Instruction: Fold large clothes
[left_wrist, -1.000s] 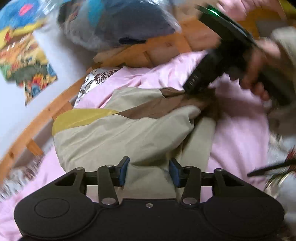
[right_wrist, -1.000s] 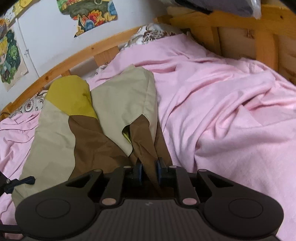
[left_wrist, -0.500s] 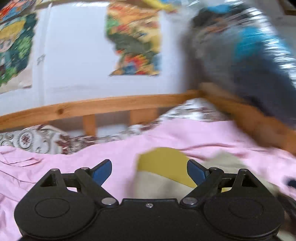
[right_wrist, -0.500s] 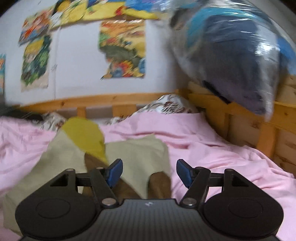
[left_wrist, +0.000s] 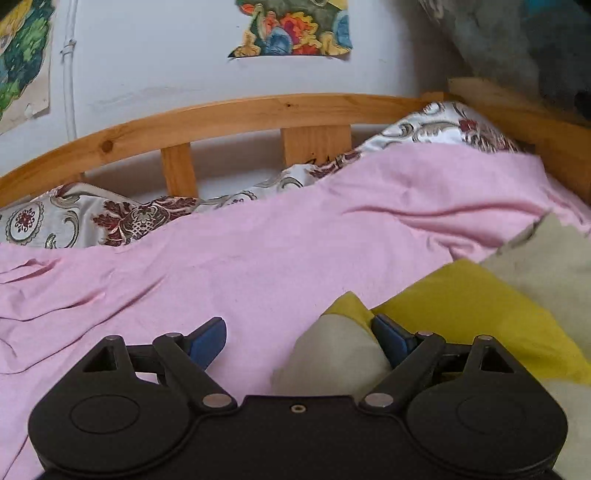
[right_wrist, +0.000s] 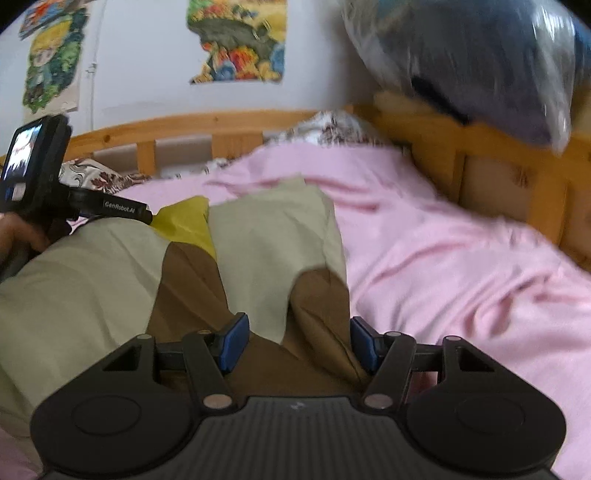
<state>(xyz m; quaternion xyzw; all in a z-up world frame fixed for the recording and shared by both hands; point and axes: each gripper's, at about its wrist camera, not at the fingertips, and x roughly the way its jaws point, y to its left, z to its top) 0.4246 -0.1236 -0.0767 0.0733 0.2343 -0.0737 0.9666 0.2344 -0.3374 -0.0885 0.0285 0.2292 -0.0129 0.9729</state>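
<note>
Ringing the bed, a curved wooden rail (left_wrist: 258, 110) is seen against a white wall hung with colourful posters (right_wrist: 240, 40), and a patterned pillow (left_wrist: 74, 221) is tucked under the rumpled pink sheet (left_wrist: 258, 258). A plastic-wrapped bundle of dark fabric (right_wrist: 480, 62) is perched on the rail at the right. Nothing is seen blocking either tool. The left gripper (left_wrist: 299, 341) is held low over the sheet with its jaws spread wide, nothing pinched; its right pad lies just beside a beige-and-yellow corner of the garment (right_wrist: 266, 236). In the right wrist view, the same tool is seen at the far left, gripped by a hand (right_wrist: 18, 236). The right gripper (right_wrist: 295, 343) is angled down over the garment, its jaws closing, with brown cloth lying between the 2 pads but not clamped. The garment is spread on the sheet in beige, brown and yellow panels, loosely creased.
</note>
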